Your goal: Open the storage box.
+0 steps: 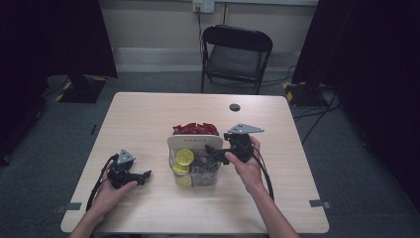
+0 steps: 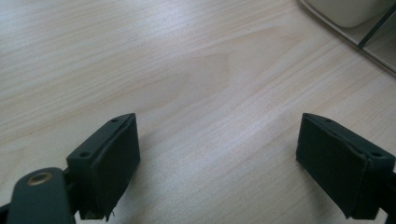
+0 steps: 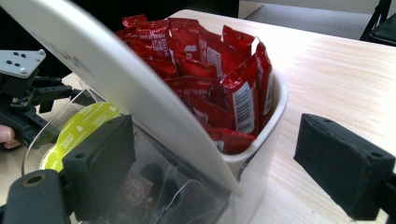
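Red sachets (image 3: 219, 70), uncountable, fill one white tub (image 3: 275, 116); two yellow pods (image 1: 184, 156)

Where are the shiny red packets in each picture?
High view: the red packets stick up from the far part of the organiser, mid-table.
Left gripper view: I can't spot them there; a white corner of the organiser sits top right.
Right gripper view: they fill the white tub, upper middle.
Shared landmark: the pale wooden table.
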A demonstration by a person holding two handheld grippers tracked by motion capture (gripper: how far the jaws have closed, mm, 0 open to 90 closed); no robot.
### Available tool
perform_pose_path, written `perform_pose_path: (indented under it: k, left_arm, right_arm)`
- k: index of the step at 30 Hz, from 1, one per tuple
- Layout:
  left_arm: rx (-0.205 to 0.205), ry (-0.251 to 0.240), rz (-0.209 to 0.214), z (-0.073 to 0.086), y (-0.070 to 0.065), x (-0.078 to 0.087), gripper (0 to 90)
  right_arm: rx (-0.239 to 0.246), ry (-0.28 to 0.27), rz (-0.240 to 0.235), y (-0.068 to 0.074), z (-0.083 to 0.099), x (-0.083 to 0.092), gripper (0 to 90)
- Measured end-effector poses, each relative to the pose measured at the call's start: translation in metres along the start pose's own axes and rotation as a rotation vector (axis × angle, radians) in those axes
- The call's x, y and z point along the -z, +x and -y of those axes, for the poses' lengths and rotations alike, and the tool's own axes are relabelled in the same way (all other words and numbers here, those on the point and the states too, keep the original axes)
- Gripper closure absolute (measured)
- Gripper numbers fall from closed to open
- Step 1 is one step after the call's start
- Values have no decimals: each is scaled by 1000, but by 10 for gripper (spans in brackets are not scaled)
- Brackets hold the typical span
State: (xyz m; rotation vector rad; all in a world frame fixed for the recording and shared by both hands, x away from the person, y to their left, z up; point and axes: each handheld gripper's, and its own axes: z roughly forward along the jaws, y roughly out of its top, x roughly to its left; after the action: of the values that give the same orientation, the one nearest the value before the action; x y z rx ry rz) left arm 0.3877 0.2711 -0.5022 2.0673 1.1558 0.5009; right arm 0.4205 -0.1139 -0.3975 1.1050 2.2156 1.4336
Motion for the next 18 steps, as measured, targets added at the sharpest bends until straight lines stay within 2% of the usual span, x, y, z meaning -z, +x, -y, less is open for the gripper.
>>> perform_pose_path:
  k: [10,18]
  left_arm:
    - [1,-1,-1,0,0,0,131]
    - [-9,7,-3,0,0,2,159]
  right_arm:
    - [-3,-17,4,-4,-9,-4,122]
    - [-17,-9,-9,-8,-10,-8,84]
